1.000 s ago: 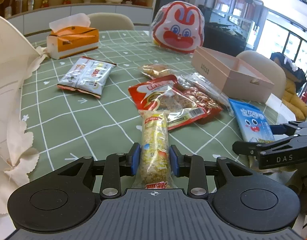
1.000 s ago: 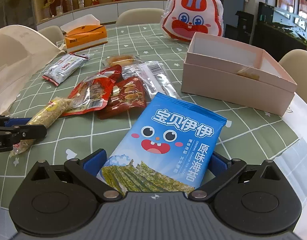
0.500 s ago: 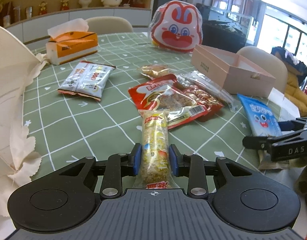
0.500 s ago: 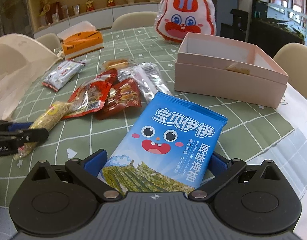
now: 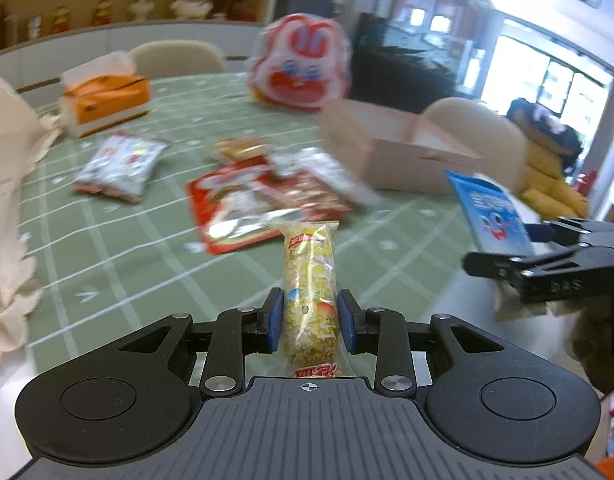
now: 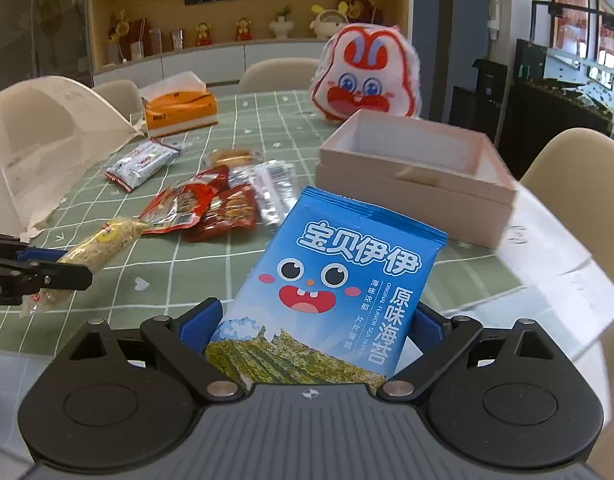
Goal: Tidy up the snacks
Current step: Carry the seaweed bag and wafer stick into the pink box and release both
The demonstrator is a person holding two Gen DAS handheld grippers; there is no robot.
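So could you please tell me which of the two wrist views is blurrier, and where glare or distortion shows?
Left wrist view: heavy motion blur over the table and red snack packets, while the grain bar in the left hand-held gripper stays sharp; the windows at upper right are blown out. Right wrist view: much crisper, the blue seaweed packet readable, slight smear on the pink box; fisheye curving at the edges.

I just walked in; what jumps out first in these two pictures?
A bright blue seaweed packet with a cartoon face fills the right claw. The left claw pinches a yellow snack bar. Behind, a red and white bunny bag stands beside an open pink box.
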